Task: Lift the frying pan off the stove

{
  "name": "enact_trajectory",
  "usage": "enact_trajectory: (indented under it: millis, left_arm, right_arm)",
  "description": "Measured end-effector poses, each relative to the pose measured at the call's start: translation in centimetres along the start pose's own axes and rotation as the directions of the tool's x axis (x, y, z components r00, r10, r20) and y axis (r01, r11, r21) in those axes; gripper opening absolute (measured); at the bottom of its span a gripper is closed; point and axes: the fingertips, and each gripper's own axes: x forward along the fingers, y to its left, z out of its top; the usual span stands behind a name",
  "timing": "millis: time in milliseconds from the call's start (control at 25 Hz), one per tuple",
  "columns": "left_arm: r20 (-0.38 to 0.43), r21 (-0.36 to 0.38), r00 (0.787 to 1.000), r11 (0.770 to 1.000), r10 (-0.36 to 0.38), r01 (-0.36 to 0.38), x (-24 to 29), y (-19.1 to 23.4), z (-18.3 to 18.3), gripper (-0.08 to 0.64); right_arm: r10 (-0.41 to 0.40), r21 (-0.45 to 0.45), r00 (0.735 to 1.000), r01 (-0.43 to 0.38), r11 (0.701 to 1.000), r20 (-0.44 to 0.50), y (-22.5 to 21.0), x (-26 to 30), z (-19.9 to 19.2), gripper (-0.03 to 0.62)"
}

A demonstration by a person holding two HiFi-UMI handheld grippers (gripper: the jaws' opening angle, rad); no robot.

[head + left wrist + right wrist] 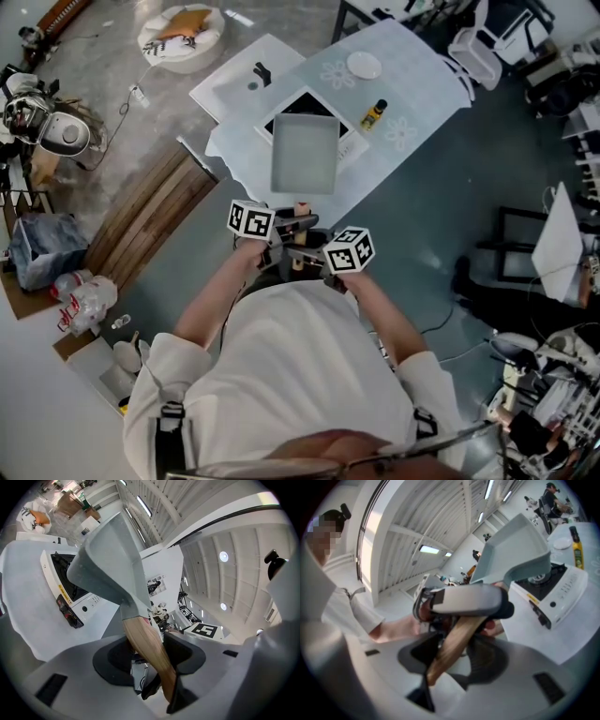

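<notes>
A square grey frying pan with a wooden handle hangs in the air over the white stove, tilted up in both gripper views. Both grippers clamp the handle, one on each side. My left gripper is shut on the wooden handle, with the pan rising ahead and the stove below left. My right gripper is shut on the same handle, just behind the left gripper. Beyond it I see the pan and the stove.
The stove sits on a table with a white flowered cloth. On the cloth stand a yellow oil bottle and a white plate. A wooden bench lies to the left, a white bin beyond the table.
</notes>
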Motion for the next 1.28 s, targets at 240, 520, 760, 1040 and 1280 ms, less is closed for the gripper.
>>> enact_trajectory:
  millis: [240,520,760,1040,1280]
  left_arm:
    - [-0.03,0.0,1.0,1.0,-0.009,0.009,-2.4,-0.8,-2.1,0.215]
    - [-0.066,0.017,0.997,1.0,-0.025,0.026,-5.0,-1.4,-3.6,0.216]
    - [-0.093,0.027,0.995,0.999,-0.037,0.039,-7.0,-2.2,-4.7,0.215]
    - [-0.135,0.041,0.99,0.998,-0.047,0.053,-7.9,-2.8,-6.3,0.215]
    - [-0.151,0.041,0.987,0.997,-0.055,0.062,-8.4,-3.7,-7.8,0.215]
  right_arm:
    - [-0.015,0.01,1.0,0.015,1.0,0.024,2.4,1.7,-1.4,0.206]
    - [-0.042,0.013,0.998,0.042,0.999,0.055,4.5,3.8,-2.1,0.207]
    - [-0.06,0.014,0.995,0.059,0.998,0.08,6.4,5.2,-2.6,0.207]
    - [-0.074,0.024,0.99,0.072,0.997,0.119,7.7,5.8,-3.6,0.207]
    - [-0.082,0.03,0.988,0.079,0.996,0.134,9.0,5.8,-4.7,0.209]
